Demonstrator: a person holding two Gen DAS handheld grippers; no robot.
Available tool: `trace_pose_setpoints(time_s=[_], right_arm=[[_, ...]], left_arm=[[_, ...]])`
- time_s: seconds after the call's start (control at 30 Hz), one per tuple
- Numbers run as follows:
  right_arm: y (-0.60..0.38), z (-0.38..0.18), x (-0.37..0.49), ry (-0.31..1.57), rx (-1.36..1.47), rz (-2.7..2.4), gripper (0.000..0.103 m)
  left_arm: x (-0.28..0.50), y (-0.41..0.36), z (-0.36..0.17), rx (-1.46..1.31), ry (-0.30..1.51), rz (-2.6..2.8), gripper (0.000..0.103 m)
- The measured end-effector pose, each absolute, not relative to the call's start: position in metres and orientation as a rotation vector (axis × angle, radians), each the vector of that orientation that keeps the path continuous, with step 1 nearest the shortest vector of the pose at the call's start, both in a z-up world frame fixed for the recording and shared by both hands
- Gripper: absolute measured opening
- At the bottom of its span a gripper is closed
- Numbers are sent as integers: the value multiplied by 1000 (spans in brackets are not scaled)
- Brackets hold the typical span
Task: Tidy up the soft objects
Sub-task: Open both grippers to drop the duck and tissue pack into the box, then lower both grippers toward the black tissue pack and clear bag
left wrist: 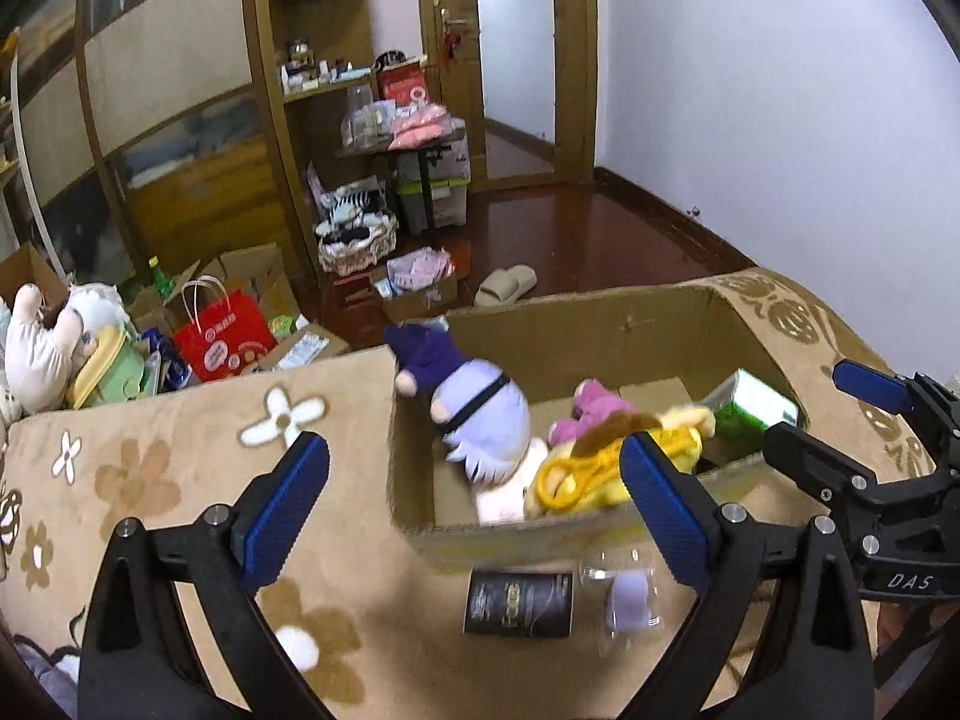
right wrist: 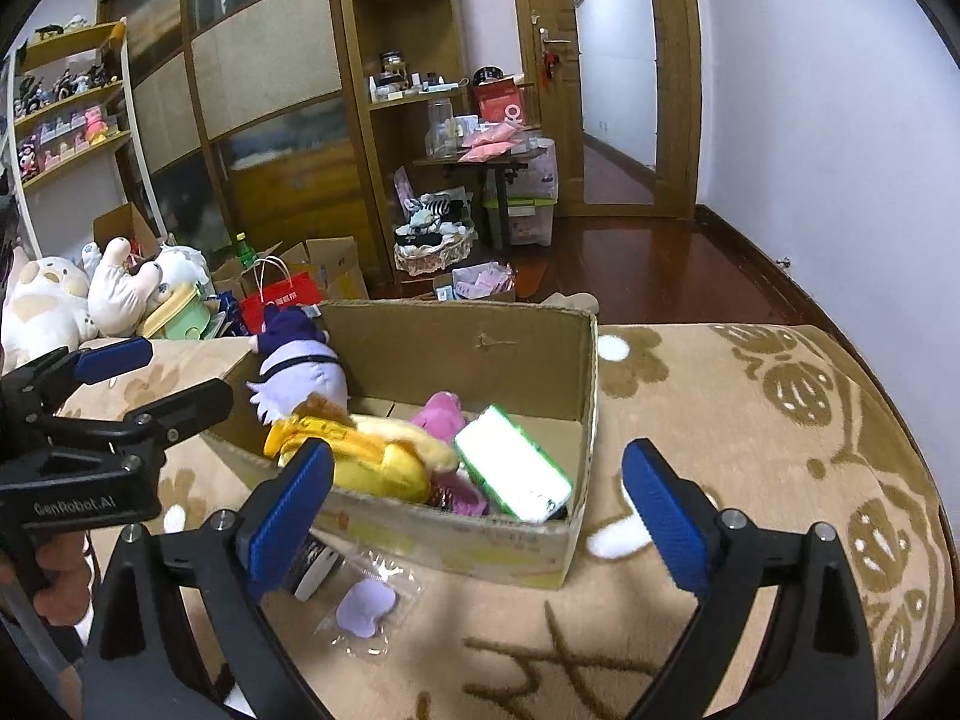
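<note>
Both grippers, left gripper and right gripper, gape wide and empty. Cardboard box on the floral blanket holds the purple-haired plush; only the right view reveals the shelf of figurines.

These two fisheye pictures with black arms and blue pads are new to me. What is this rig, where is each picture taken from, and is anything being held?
No robot here: a person holds a two-finger clamp tool in each hand, with a camera on each looking along its fingers. The left wrist view shows the left gripper in the foreground and the right gripper at its right edge; the right wrist view shows the right gripper. Both are open and hold nothing. On the flowered blanket sits a cardboard box holding a purple plush doll, a yellow plush, a pink plush and a green pack. In front of the box lie a dark can and a clear packet.
</note>
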State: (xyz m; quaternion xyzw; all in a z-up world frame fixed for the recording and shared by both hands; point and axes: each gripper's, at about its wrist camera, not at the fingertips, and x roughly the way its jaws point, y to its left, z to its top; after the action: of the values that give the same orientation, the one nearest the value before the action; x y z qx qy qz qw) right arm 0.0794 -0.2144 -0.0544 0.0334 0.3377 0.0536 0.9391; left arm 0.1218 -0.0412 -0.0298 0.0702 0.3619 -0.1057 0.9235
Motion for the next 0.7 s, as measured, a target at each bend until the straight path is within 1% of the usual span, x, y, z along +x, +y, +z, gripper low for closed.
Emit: trace_pose_setpoints(time_s=[0.27, 0.57, 0.7], right_arm=[[-202, -53, 59, 707, 40, 116, 101], [-184, -70, 41, 770, 15, 137, 101], [-178, -79, 37, 788, 5, 145, 101]], left_arm=[[107, -26, -31, 118, 846, -188, 97], [95, -19, -37, 105, 947, -163, 97], [93, -19, -47, 98, 985, -173, 97]])
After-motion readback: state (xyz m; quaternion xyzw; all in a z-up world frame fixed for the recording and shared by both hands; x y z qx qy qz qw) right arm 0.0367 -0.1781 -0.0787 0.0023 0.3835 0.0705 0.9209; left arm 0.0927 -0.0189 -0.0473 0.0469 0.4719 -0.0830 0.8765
